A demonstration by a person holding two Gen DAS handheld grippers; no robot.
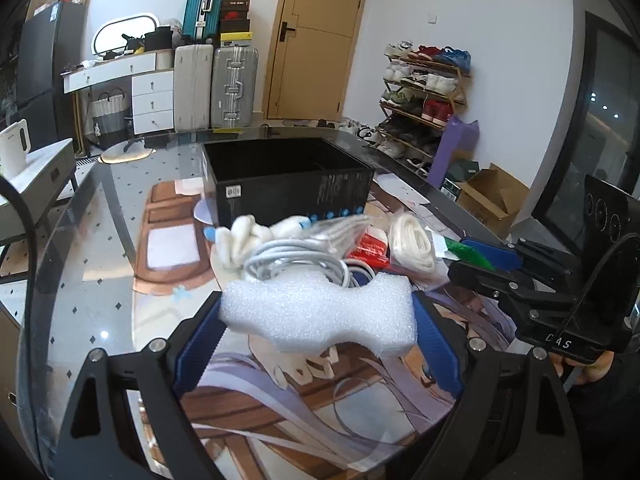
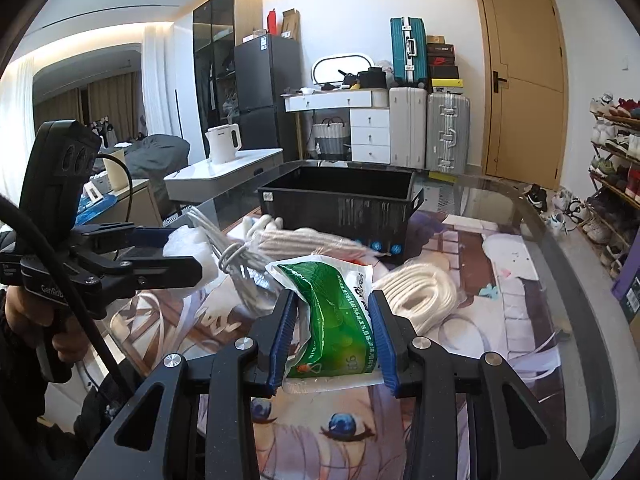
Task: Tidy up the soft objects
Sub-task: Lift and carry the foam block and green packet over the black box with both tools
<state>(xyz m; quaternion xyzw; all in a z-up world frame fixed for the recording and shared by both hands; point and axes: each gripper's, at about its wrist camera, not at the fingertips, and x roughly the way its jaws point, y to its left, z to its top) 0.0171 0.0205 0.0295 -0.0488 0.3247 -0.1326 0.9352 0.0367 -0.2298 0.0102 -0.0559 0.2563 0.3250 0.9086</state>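
My left gripper [image 1: 318, 320] is shut on a white foam piece [image 1: 320, 312] and holds it above the table. My right gripper [image 2: 334, 332] is shut on a green and white packet [image 2: 336, 320], also lifted; it shows in the left wrist view [image 1: 466, 254]. A pile lies in front of an open black box [image 1: 288, 184]: white gloves [image 1: 248, 236], a grey coiled cable [image 1: 300, 264], a red packet [image 1: 370, 250] and a white rope coil [image 1: 412, 244]. In the right wrist view the box [image 2: 340, 208], gloves [image 2: 296, 240], cable [image 2: 240, 264] and rope [image 2: 416, 292] sit ahead.
The glass table [image 1: 100, 240] carries a printed anime mat [image 2: 520, 280]. A side table with a white kettle [image 2: 224, 144] stands to the left. Suitcases [image 1: 234, 84], a shoe rack [image 1: 424, 92] and a cardboard box [image 1: 492, 196] stand beyond the table.
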